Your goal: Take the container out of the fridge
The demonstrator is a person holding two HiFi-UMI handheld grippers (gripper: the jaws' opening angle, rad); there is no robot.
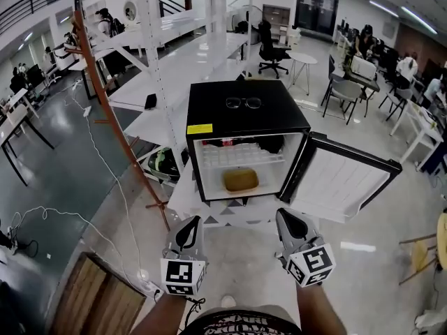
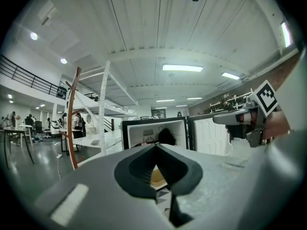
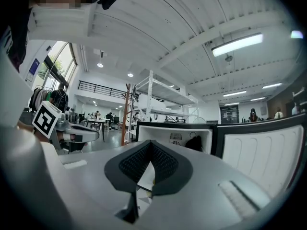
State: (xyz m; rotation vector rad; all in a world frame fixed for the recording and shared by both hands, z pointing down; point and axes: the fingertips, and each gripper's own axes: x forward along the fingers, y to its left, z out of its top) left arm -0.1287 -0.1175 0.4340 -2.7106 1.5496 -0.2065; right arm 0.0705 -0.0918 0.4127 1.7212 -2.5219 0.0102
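Open black mini fridge [image 1: 244,110], centre frame; tan rectangular container [image 1: 240,180] inside, not yet grasped. Left gripper [image 1: 190,223] and right gripper [image 1: 286,220], lower frame, both closed, empty.

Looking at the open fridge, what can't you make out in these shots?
- Container: head view, too small to tell contents; shut left tongs and right tongs cover most of it in their views.
- Yellow label on fridge: head view, print too small.
- Dark thing at fridge's back: left gripper view, too dim to identify.
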